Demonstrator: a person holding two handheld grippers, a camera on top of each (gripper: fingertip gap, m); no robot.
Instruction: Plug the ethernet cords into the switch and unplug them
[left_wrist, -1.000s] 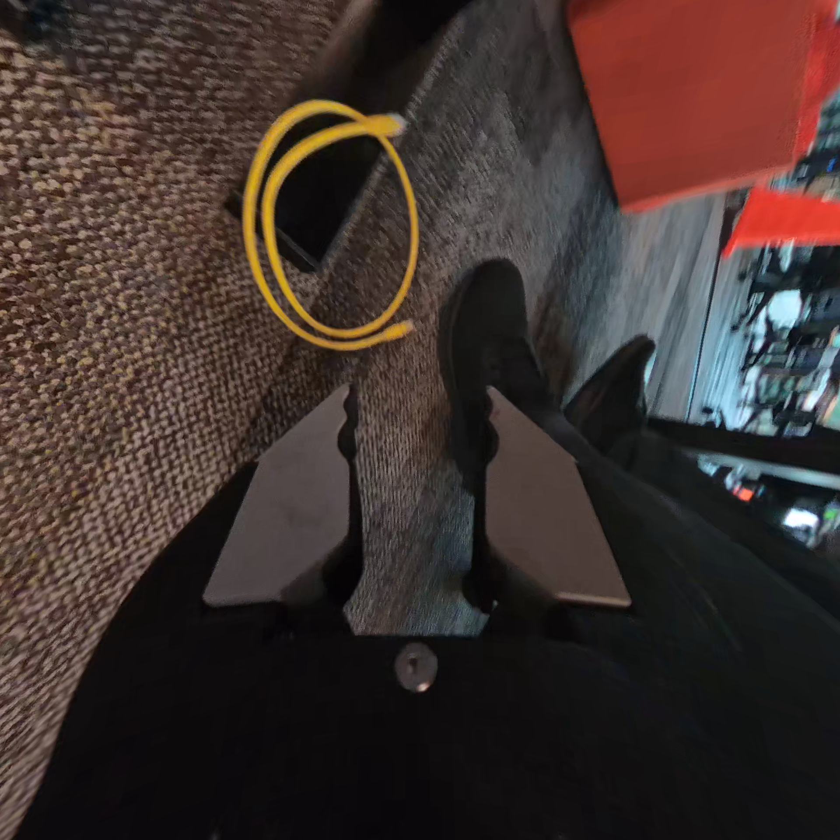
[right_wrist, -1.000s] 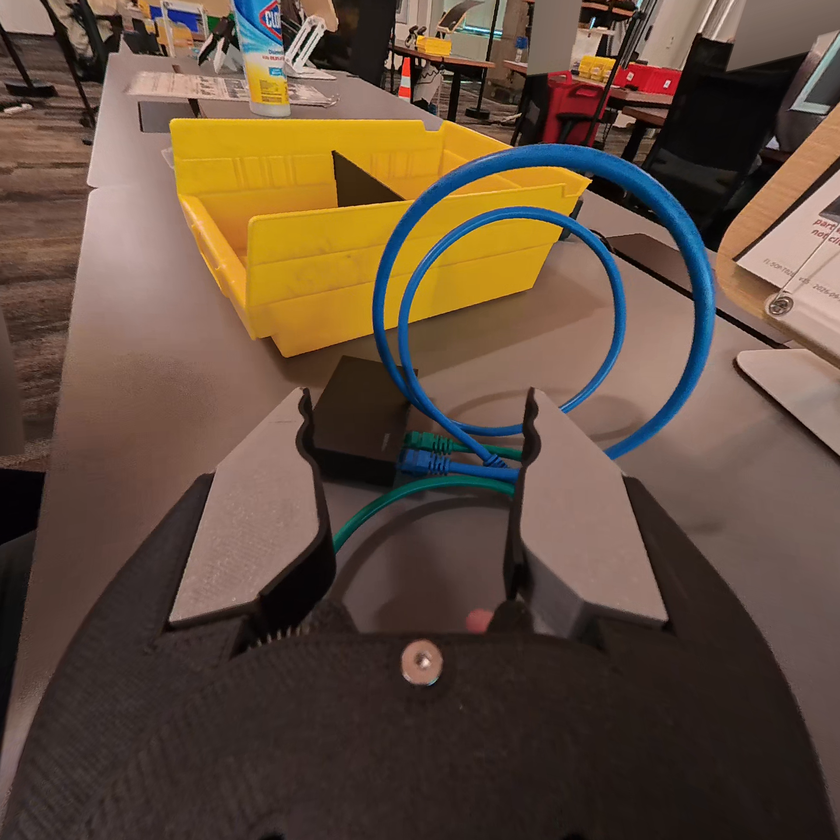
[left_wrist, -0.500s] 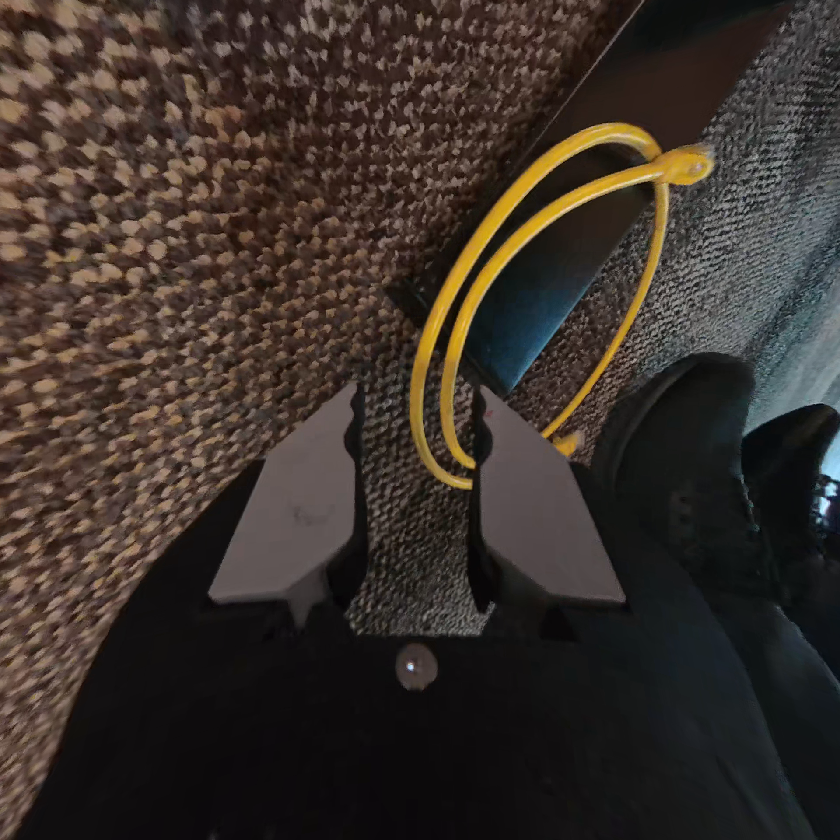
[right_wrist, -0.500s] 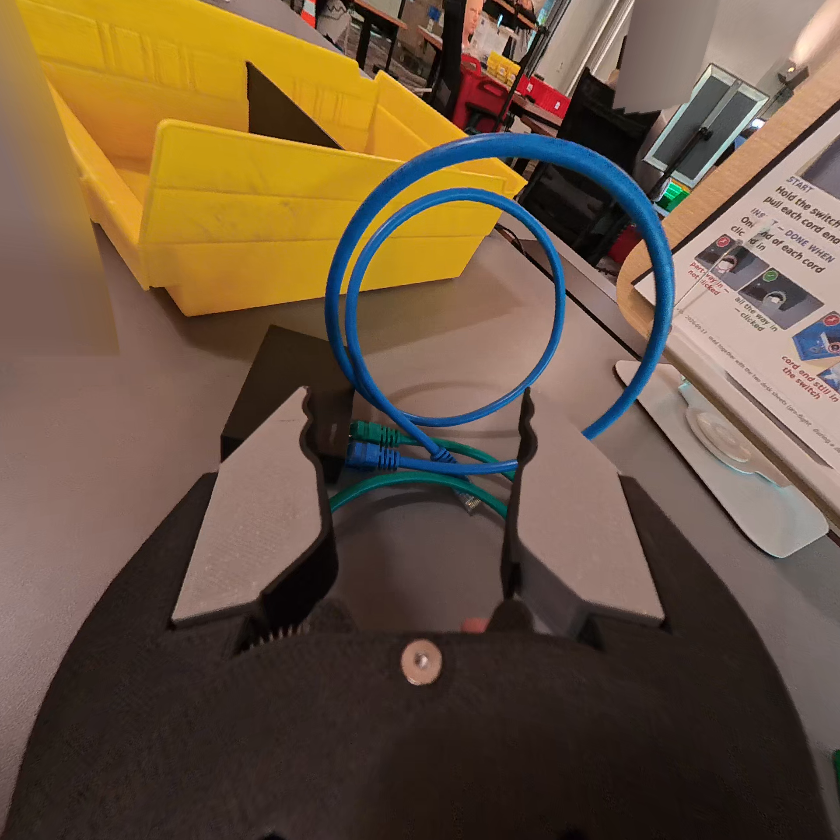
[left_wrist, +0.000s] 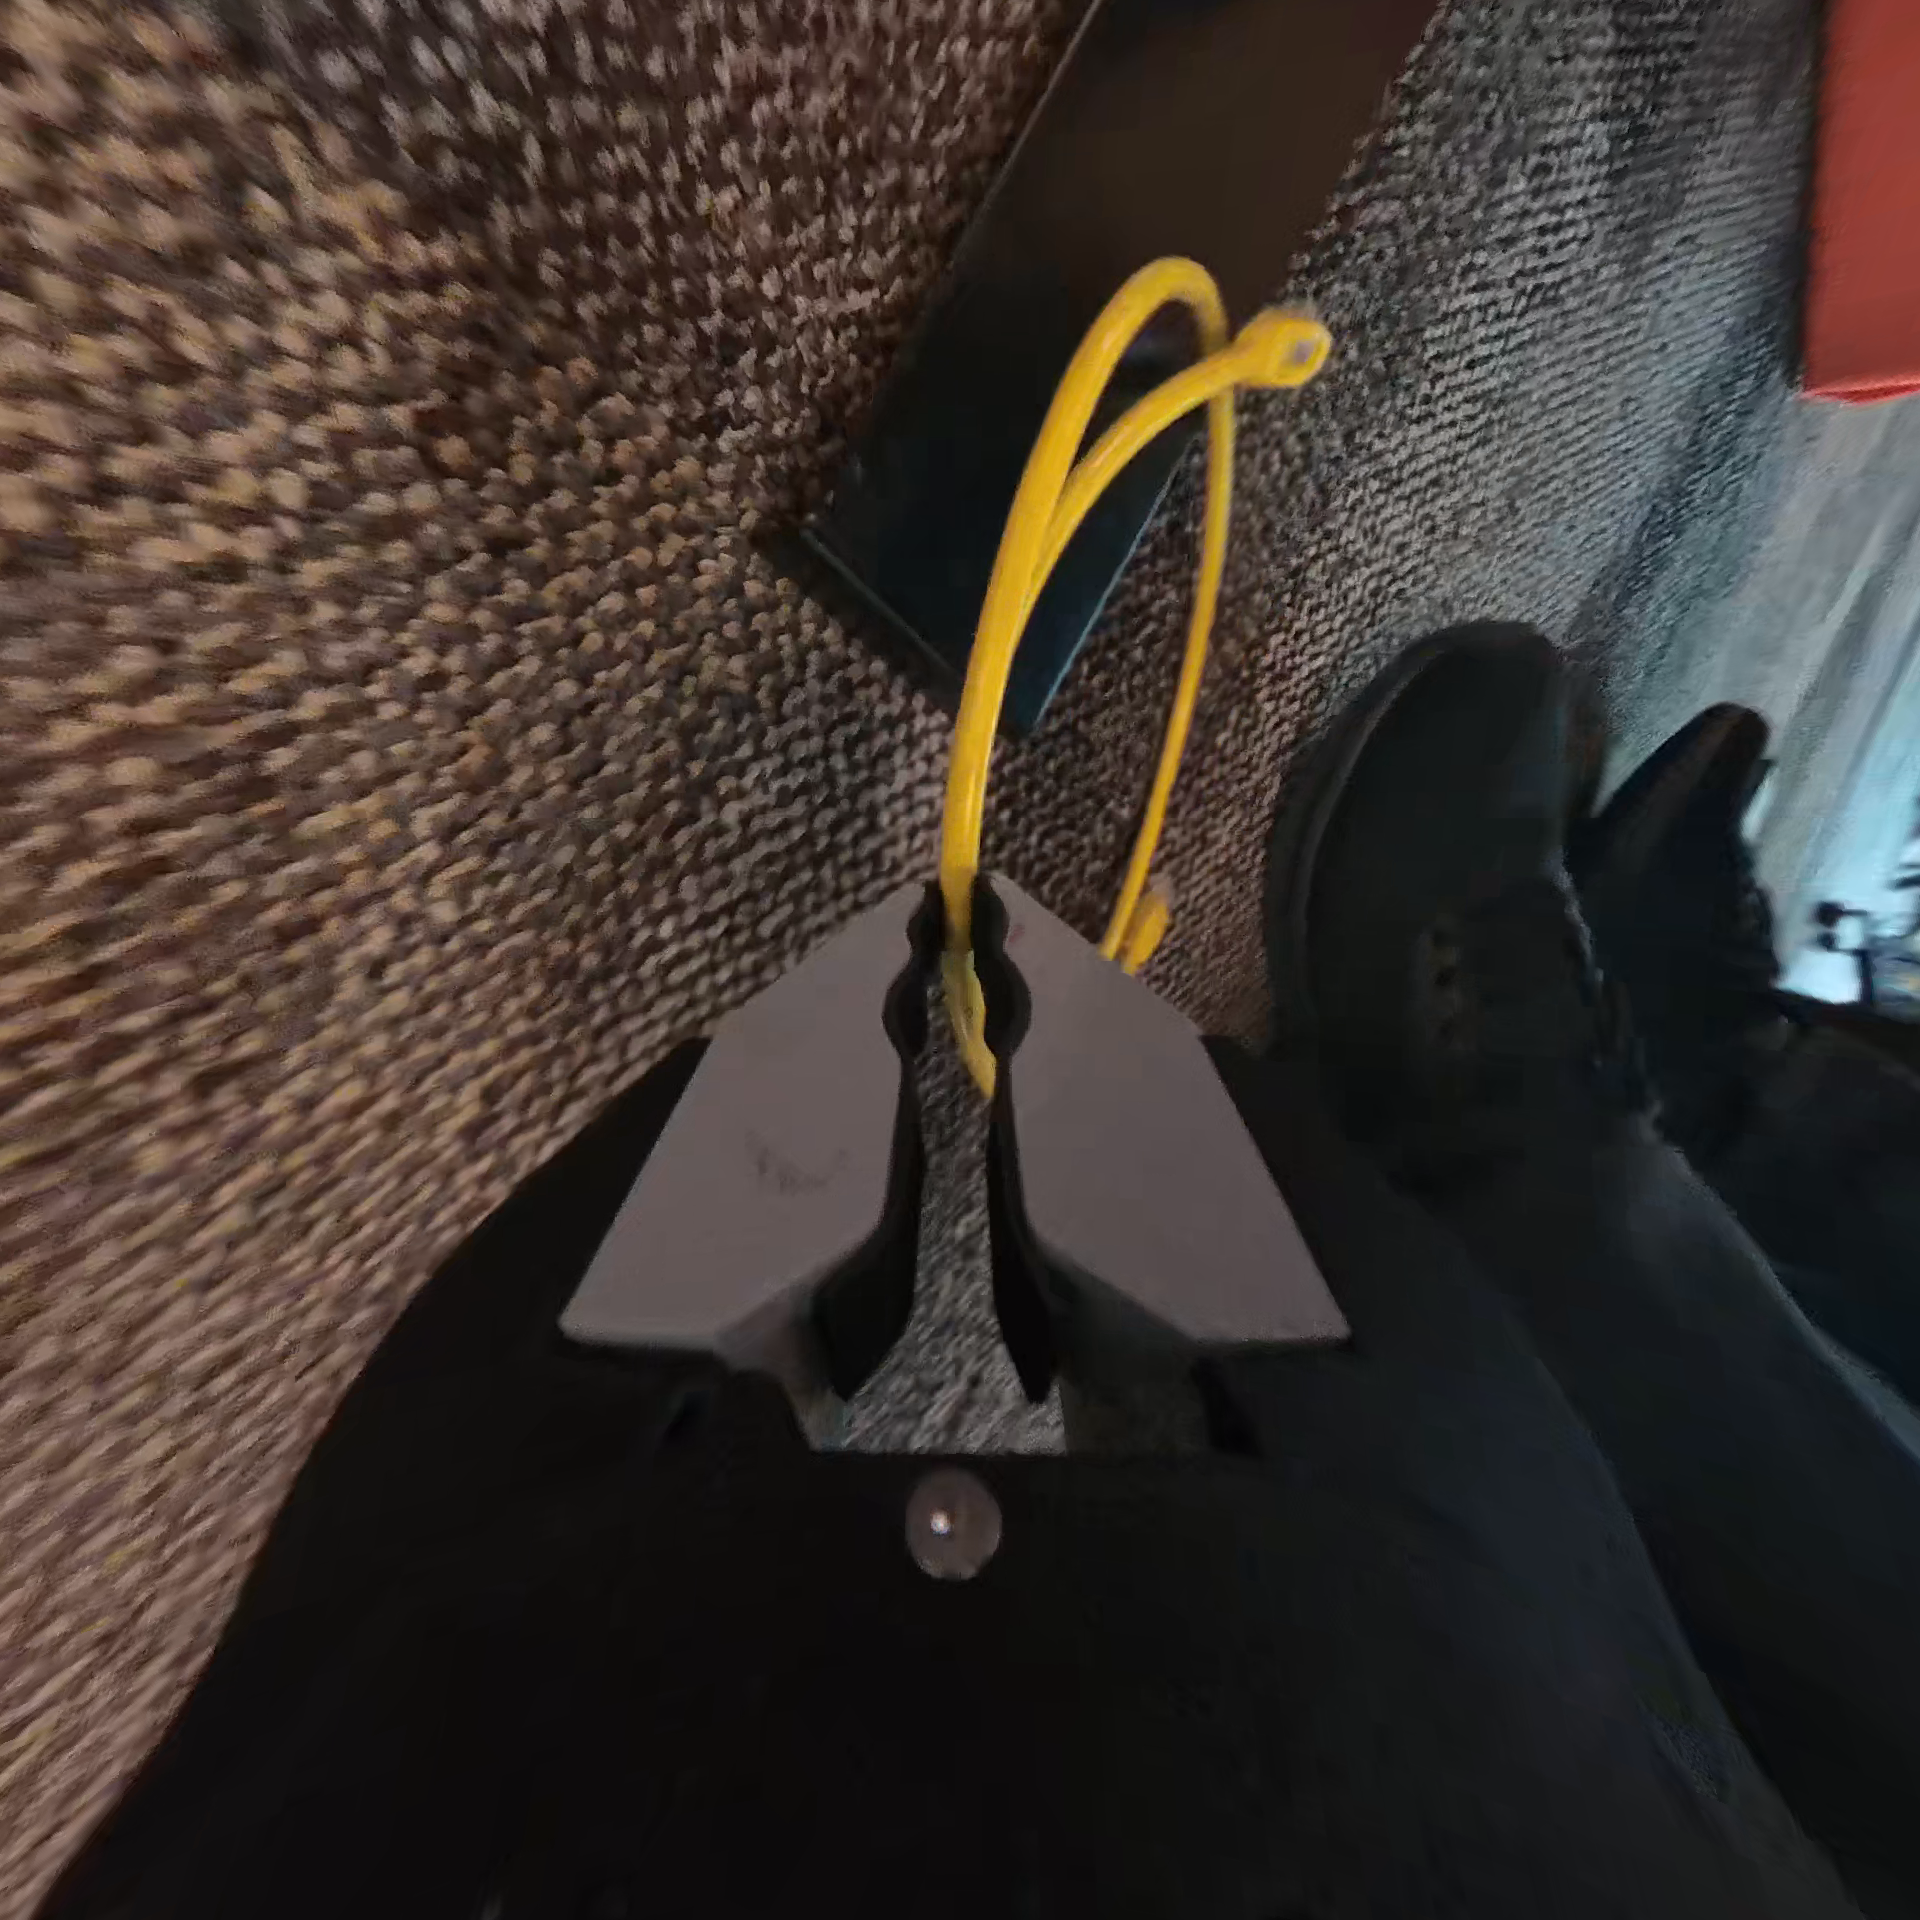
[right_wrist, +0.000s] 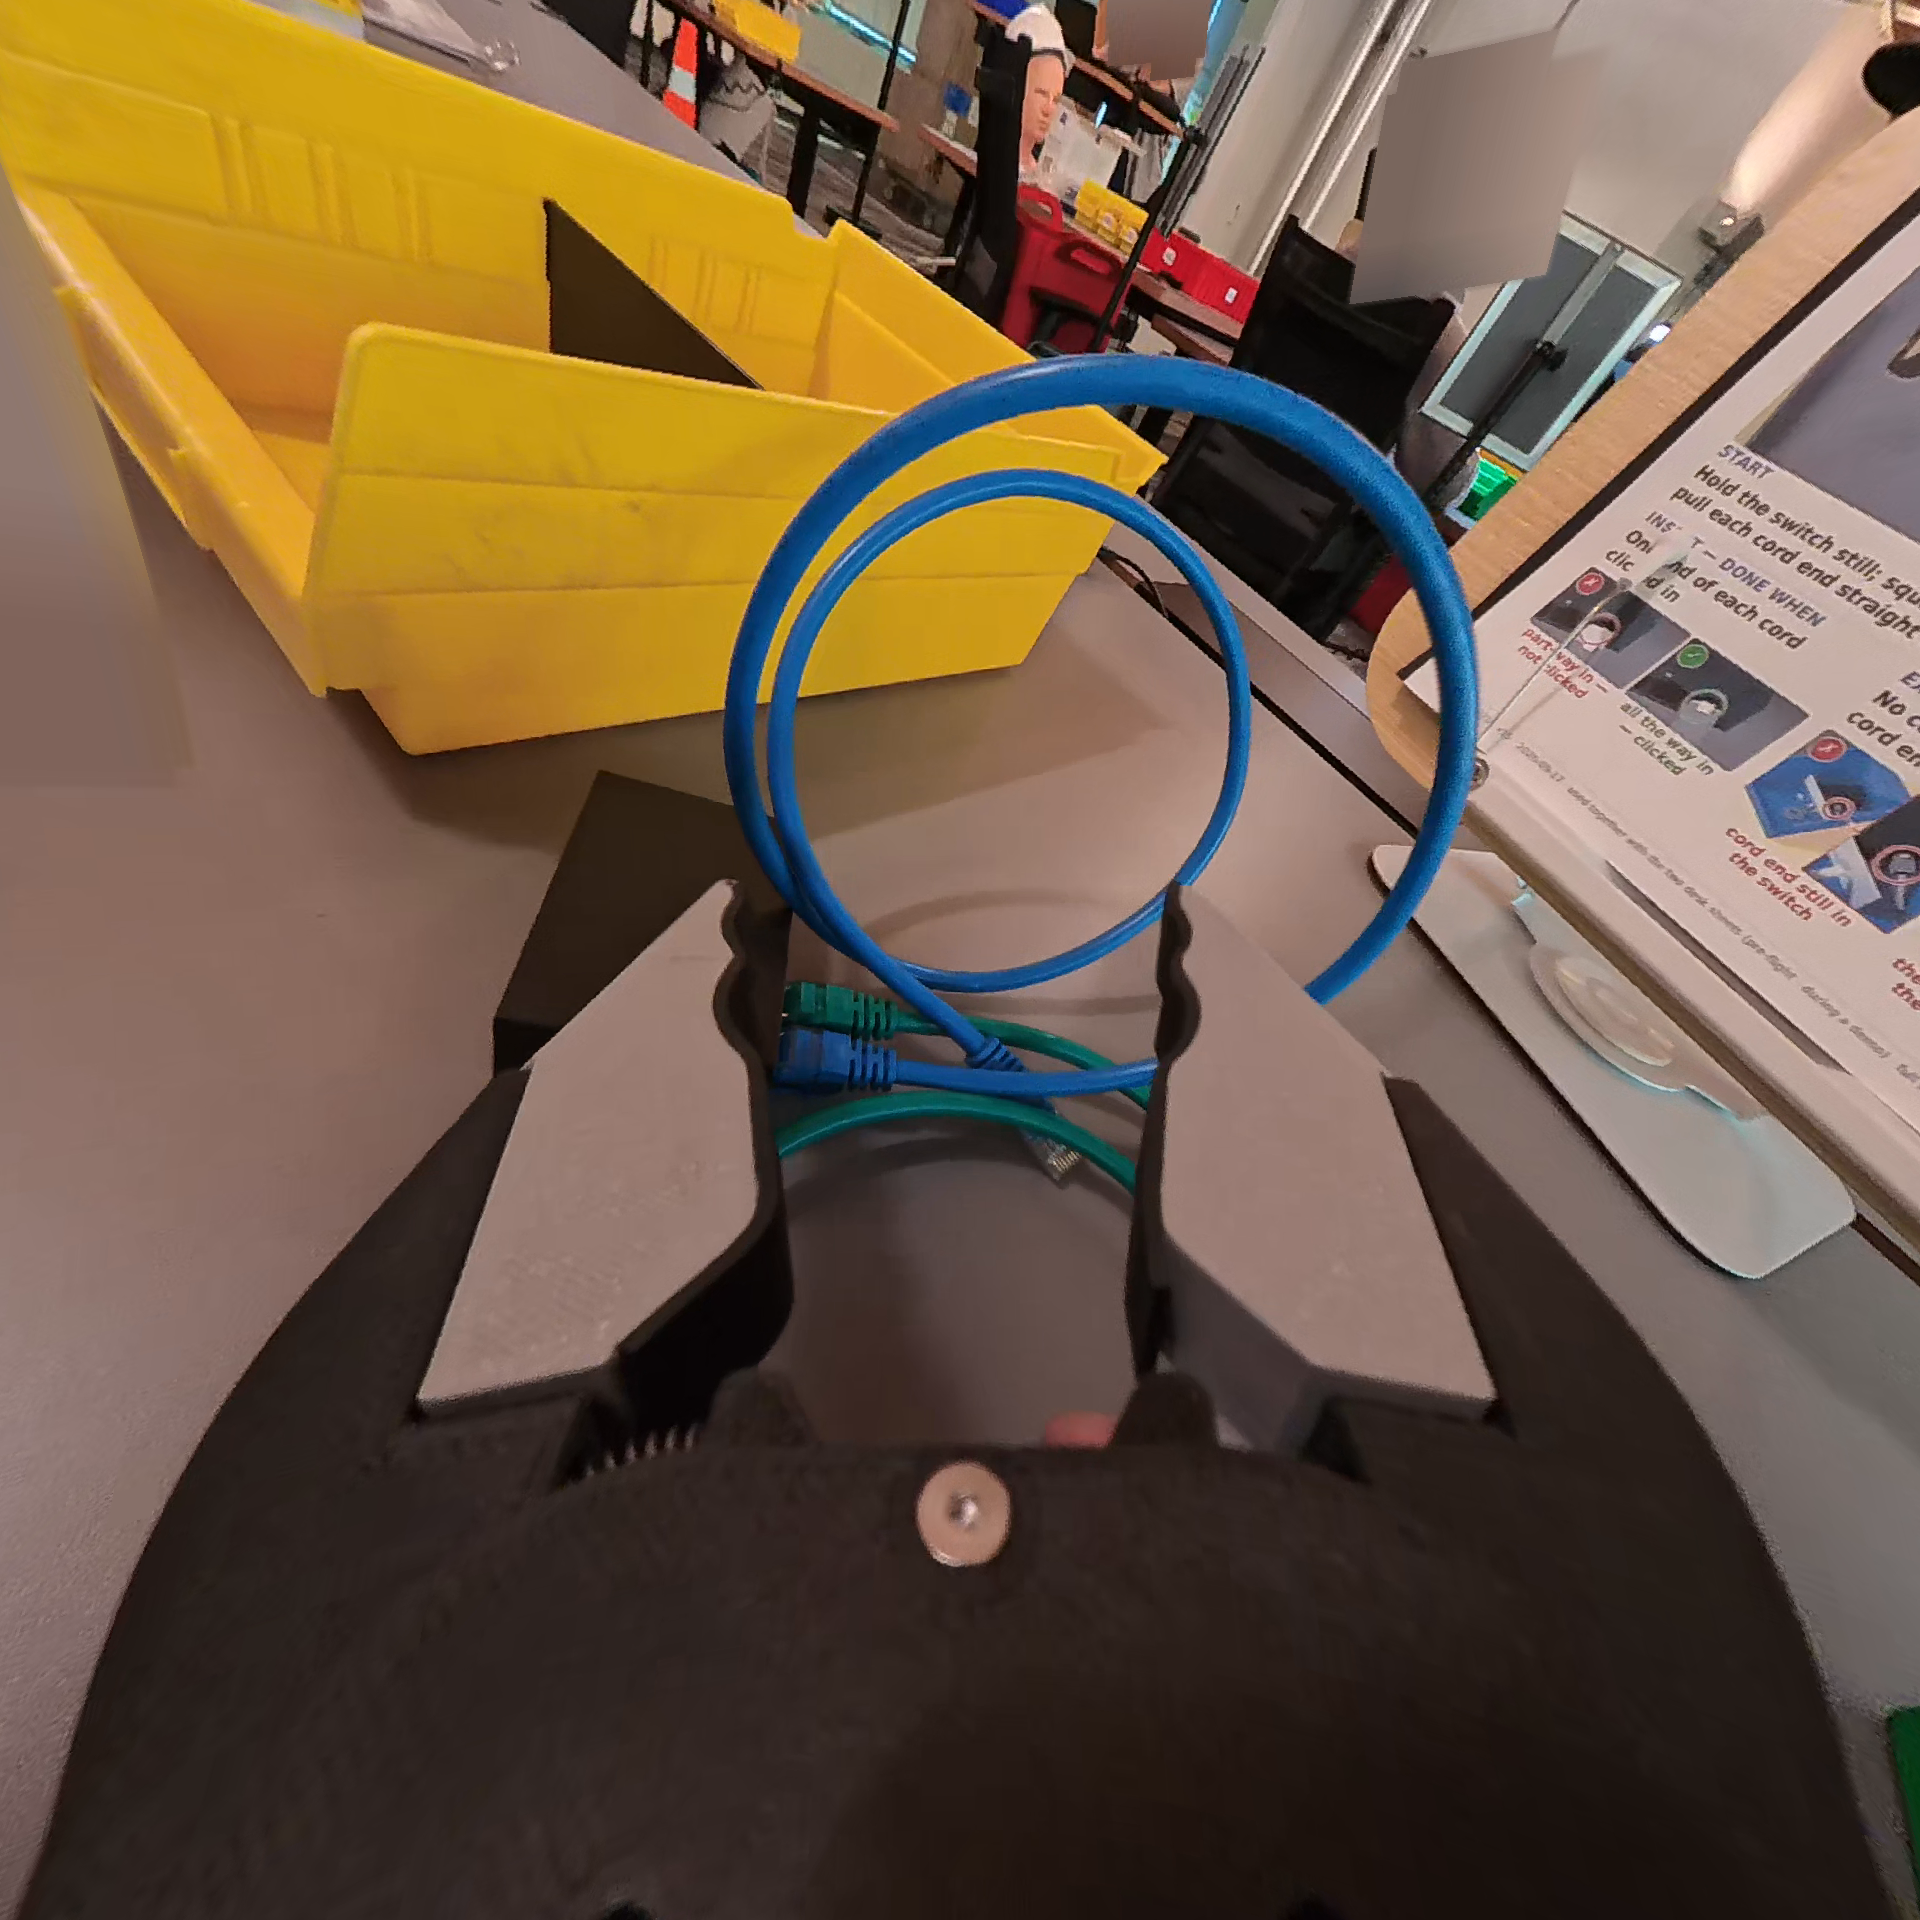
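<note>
Down over the carpet (left_wrist: 436, 644), the yellow cord (left_wrist: 1049, 582) is pinched at your left gripper's (left_wrist: 961, 914) tips, loop hanging ahead, probably off the floor. Up on the table (right_wrist: 260, 966), your right gripper (right_wrist: 956, 925) gapes, blue cord (right_wrist: 831, 1065) and green cord (right_wrist: 831, 1008) plugged into the black switch (right_wrist: 613, 883) just ahead.
</note>
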